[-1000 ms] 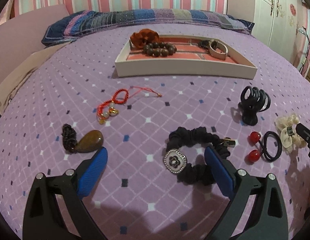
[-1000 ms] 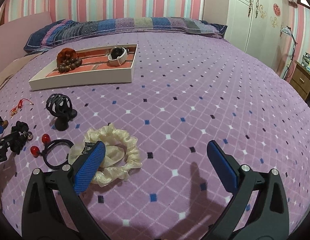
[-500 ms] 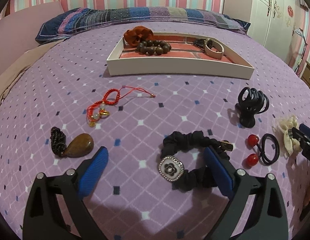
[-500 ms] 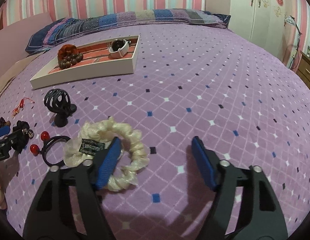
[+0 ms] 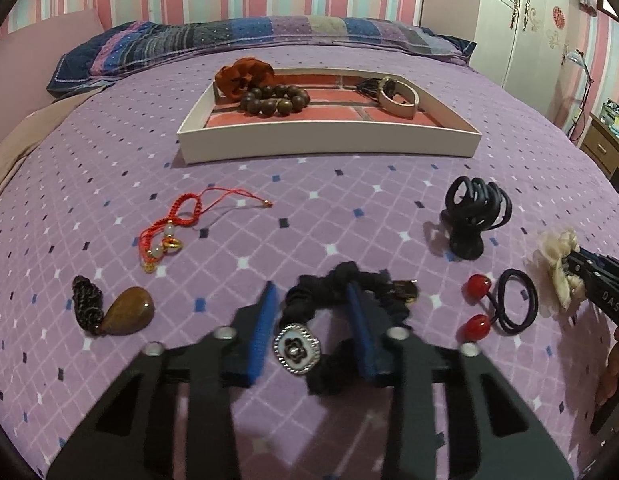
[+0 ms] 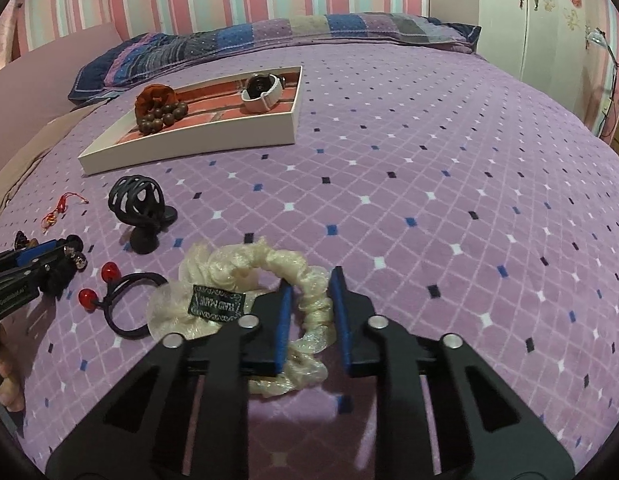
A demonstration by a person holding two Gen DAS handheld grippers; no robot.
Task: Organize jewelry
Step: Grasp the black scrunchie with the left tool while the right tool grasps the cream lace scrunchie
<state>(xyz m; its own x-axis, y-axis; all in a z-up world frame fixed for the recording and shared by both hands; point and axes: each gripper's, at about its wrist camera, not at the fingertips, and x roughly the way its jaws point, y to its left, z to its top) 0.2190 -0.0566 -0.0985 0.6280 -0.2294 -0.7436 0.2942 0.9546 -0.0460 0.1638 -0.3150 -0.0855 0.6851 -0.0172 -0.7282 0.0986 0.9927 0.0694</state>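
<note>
My left gripper [image 5: 311, 292] is closing its jaws across the near-left band of a black scrunchie [image 5: 333, 280] with a silver flower charm [image 5: 296, 348]. One blue pad is outside the ring, the other inside it, and both meet the fabric. My right gripper [image 6: 312, 284] is closing its jaws on the right side of a cream scrunchie [image 6: 245, 264] with a dark label, and the band fills the gap. Both scrunchies lie on the purple bedspread. The white tray [image 5: 329, 140] stands farther back and holds a wooden bead bracelet [image 5: 275, 98], an orange scrunchie [image 5: 243, 72] and a beige watch [image 5: 397, 92].
Loose on the bedspread are a red cord bracelet [image 5: 169, 228], a brown pendant [image 5: 125, 312], a black claw clip [image 5: 473, 216] and a black hair tie with red beads [image 5: 505, 300]. Pillows line the far edge. A white wardrobe [image 6: 549, 20] stands on the right.
Both grippers went from wide open to nearly closed, each now around a scrunchie band. The hands barely shifted and tilted a little further up.
</note>
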